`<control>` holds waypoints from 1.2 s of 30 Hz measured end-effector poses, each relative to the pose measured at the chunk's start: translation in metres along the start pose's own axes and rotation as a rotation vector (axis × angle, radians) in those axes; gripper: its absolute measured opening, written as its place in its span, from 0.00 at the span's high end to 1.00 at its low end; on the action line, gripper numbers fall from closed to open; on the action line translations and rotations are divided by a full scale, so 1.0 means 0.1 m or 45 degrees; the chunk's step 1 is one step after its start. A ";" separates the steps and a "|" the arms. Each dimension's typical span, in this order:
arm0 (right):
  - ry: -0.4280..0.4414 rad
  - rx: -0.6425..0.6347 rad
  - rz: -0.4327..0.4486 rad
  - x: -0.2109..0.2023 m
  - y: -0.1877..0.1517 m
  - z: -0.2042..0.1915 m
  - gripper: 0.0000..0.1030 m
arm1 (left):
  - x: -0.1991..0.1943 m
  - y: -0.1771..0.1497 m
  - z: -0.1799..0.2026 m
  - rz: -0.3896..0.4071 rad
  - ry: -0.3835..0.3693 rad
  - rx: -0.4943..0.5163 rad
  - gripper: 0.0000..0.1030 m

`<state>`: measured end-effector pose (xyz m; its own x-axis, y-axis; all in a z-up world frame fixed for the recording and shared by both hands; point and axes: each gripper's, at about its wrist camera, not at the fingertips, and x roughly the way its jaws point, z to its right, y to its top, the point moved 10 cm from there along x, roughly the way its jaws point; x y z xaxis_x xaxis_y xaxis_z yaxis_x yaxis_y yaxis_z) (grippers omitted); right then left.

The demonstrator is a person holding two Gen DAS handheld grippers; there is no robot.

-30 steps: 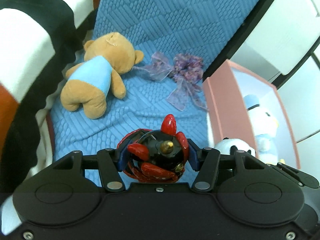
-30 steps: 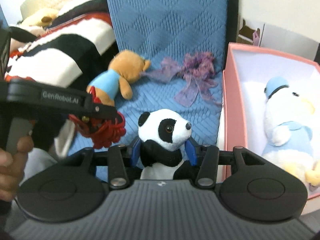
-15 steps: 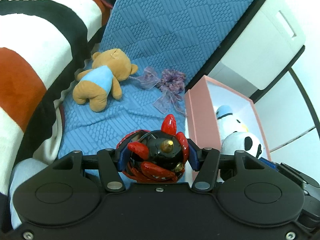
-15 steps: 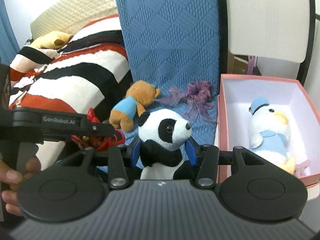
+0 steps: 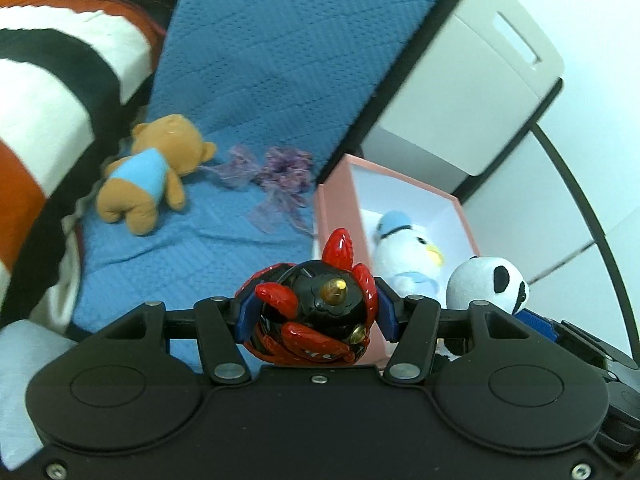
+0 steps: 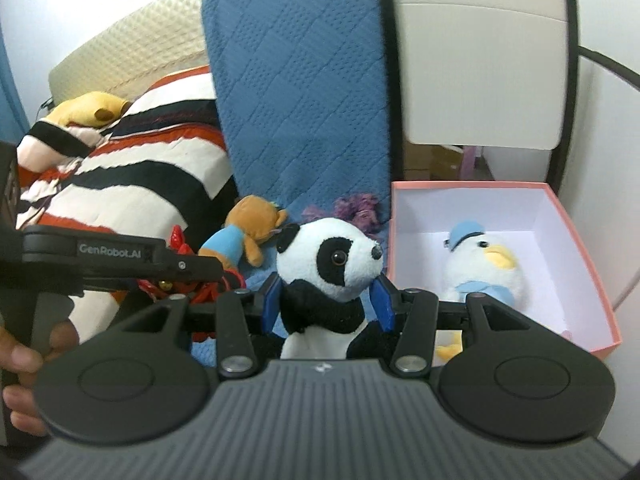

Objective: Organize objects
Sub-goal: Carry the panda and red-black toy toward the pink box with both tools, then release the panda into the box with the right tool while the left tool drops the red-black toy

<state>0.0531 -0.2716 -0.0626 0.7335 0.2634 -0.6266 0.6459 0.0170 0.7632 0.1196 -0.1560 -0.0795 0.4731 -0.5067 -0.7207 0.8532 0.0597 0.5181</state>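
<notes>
My left gripper [image 5: 316, 312] is shut on a red and black toy [image 5: 312, 316], held above the blue cover beside the pink box [image 5: 340, 208]. My right gripper [image 6: 326, 304] is shut on a panda plush [image 6: 328, 256], held left of the pink box [image 6: 576, 232]. The panda also shows in the left wrist view [image 5: 486, 284]. A white duck plush with a blue cap lies inside the box [image 6: 480, 264]. A brown teddy bear in a blue shirt [image 5: 148, 176] and a purple ribbon bow [image 5: 280, 176] lie on the blue cover.
A striped red, black and white blanket [image 6: 132, 172] lies to the left. A blue quilted cushion [image 6: 300, 100] stands behind the toys. A white cabinet [image 6: 480, 60] stands behind the box. The left gripper's body [image 6: 100, 256] crosses the right wrist view at left.
Both grippers have risen and pulled back with their toys still held. The bear and bow look farther away, and more of the pink box and cabinet is in view.
</notes>
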 end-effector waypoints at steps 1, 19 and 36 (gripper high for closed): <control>-0.006 0.007 0.004 -0.02 0.00 0.05 0.52 | 0.01 0.00 0.07 0.000 -0.006 0.011 0.47; -0.155 0.166 0.054 -0.40 -0.11 1.24 0.52 | 0.59 -0.05 1.32 -0.046 -0.084 0.148 0.47; -0.271 0.245 -0.065 0.07 -0.37 2.30 0.52 | 1.59 -0.15 1.46 -0.159 0.009 0.142 0.47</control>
<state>0.0831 -0.4923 -0.1310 0.7136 0.0587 -0.6981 0.6967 -0.1635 0.6985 0.1504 -0.3629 -0.1346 0.3666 -0.4980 -0.7859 0.8761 -0.0994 0.4717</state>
